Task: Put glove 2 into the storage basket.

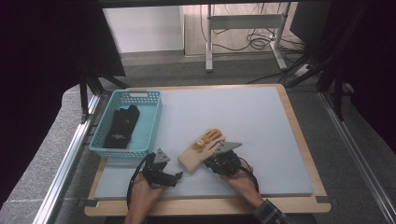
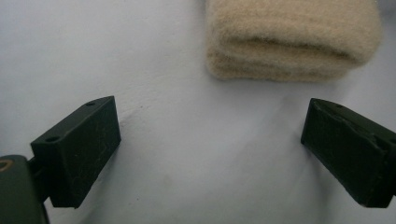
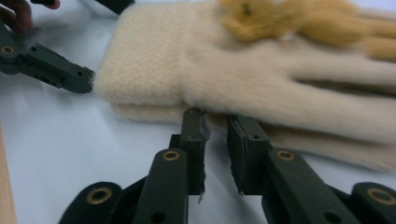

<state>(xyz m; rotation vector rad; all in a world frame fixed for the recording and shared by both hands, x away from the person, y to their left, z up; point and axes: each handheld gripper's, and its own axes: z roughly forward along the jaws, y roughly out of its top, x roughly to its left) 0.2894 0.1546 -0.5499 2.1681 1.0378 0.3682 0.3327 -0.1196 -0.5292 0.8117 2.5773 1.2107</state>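
A cream knitted glove (image 1: 201,149) with orange-brown fingers lies flat on the pale blue mat (image 1: 243,116), near its front. My right gripper (image 1: 211,161) sits at the glove's near right side. In the right gripper view its jaws (image 3: 215,119) stand a little apart, their tips at the glove's (image 3: 233,70) edge, and nothing is pinched between them. My left gripper (image 1: 178,176) rests on the mat just left of the glove's cuff (image 2: 289,42). Its jaws (image 2: 210,149) are wide open over bare mat.
A teal plastic basket (image 1: 154,126) stands at the table's left edge and holds a black glove (image 1: 122,126). The mat covers a wooden tabletop (image 1: 299,140). A dark curtain hangs on the left, and a desk frame with cables stands beyond the table.
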